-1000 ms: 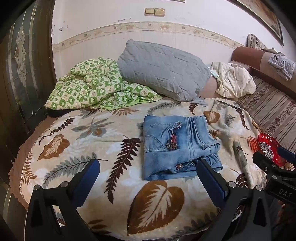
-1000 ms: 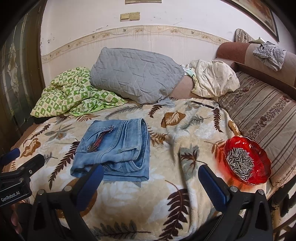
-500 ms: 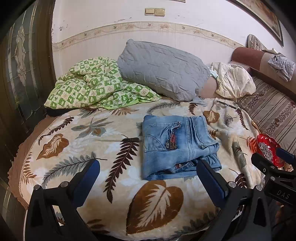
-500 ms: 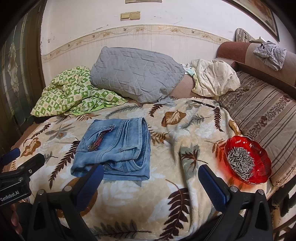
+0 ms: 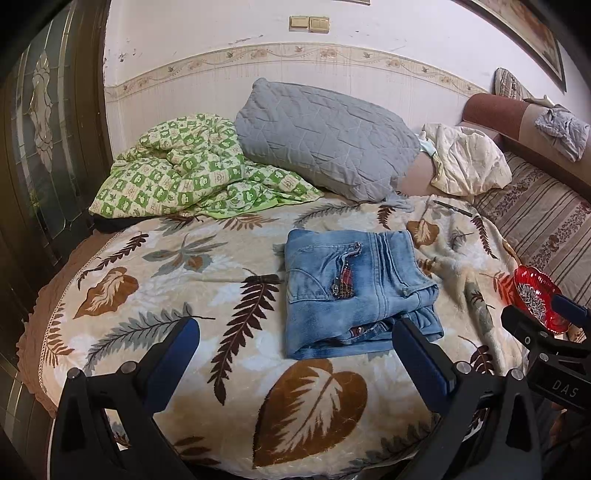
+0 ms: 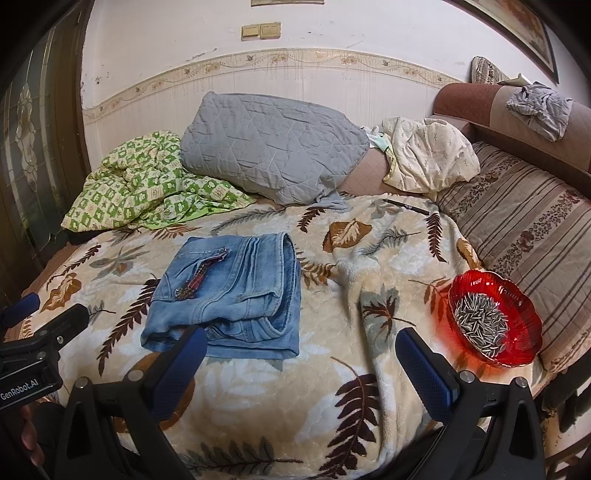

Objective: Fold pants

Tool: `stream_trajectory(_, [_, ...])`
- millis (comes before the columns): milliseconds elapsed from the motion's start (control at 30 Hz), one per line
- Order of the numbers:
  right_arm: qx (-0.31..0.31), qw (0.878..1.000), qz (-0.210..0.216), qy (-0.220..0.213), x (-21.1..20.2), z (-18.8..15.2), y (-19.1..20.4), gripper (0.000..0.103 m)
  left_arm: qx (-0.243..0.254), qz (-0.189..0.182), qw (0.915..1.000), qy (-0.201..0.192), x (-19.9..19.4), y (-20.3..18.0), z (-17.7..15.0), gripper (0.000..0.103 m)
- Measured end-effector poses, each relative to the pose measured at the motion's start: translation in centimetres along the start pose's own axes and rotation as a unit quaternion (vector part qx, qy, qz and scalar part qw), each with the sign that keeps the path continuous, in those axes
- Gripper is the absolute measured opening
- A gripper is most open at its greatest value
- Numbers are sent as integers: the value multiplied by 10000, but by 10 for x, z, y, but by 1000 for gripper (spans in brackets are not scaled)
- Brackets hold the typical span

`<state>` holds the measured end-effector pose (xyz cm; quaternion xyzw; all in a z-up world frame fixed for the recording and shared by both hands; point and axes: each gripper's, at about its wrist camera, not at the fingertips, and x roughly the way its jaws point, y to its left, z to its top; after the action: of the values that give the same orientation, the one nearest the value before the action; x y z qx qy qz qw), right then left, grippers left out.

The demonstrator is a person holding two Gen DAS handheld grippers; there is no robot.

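Lettering first: "DAS" in pale capitals on the black body of the right gripper [image 5: 543,325] as seen from the left wrist view, "GenRobot.AI" on the black body of the left gripper [image 6: 40,317] as seen from the right wrist view. No other legible writing. Folded pants [image 5: 354,291] of faded blue denim, lying in a compact rectangle on the blanket [image 5: 207,266], roughly mid-bed, a red patterned trim at the pocket facing up. Cream plush blanket printed with brown and grey leaves and ferns, spread over the bed and rumpled into a ridge to the right of the pants. Left gripper [image 5: 295,354] spread wide, blue-padded fingers [image 5: 173,354] well apart, holding nothing, hovering short of the near edge of the pants. Right gripper [image 6: 301,360] likewise released and empty, near the pants' front edge. Red glass bowl [image 6: 517,299] of striped seeds on the blanket's right side, well apart from the pants. Behind: grey quilted pillow [image 5: 321,136], green checked quilt [image 5: 184,173] bunched beside it, crumpled cream cloth [image 5: 465,162], dark pen [image 6: 406,206] near the blanket's far edge. Striped cushion [image 6: 517,206] and brown headboard [image 6: 476,99] with a grey rag [image 6: 539,105] on top, at right. White scuffed wall with floral border, two beige switches [image 5: 309,24], dark leaded-glass door [image 5: 40,122] at left.
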<state>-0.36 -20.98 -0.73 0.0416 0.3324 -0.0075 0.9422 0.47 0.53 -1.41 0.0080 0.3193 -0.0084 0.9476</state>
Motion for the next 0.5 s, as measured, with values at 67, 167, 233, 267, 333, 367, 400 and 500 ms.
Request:
stream_trajectory(67, [-4, 10000, -2, 5, 1, -1, 0, 103, -6, -18, 10000, -1, 0, 0, 0, 103])
stream_trajectory(167, [-6, 10000, -3, -2, 0, 0, 0, 103, 8, -30, 10000, 7, 0, 0, 1, 103])
stream_trajectory(233, [-5, 10000, 1, -1, 1, -1, 0, 103, 16, -30, 10000, -14, -1, 0, 1, 103])
stream_trajectory(267, [-1, 10000, -2, 4, 0, 0, 0, 103, 14, -40, 10000, -16, -1, -1, 1, 103])
stream_trajectory(333, [-2, 10000, 0, 5, 0, 0, 0, 103, -20, -48, 10000, -16, -1, 0, 1, 103])
stream_trajectory(367, [-6, 10000, 4, 9, 1, -1, 0, 103, -42, -42, 10000, -19, -1, 1, 0, 103])
stream_trajectory(400, [-5, 10000, 8, 9, 1, -2, 1, 103, -65, -33, 10000, -28, -1, 1, 0, 103])
stream_trajectory(500, [-4, 10000, 2, 10, 1, -1, 1, 103, -118, -27, 9999, -39, 0, 3, 0, 103])
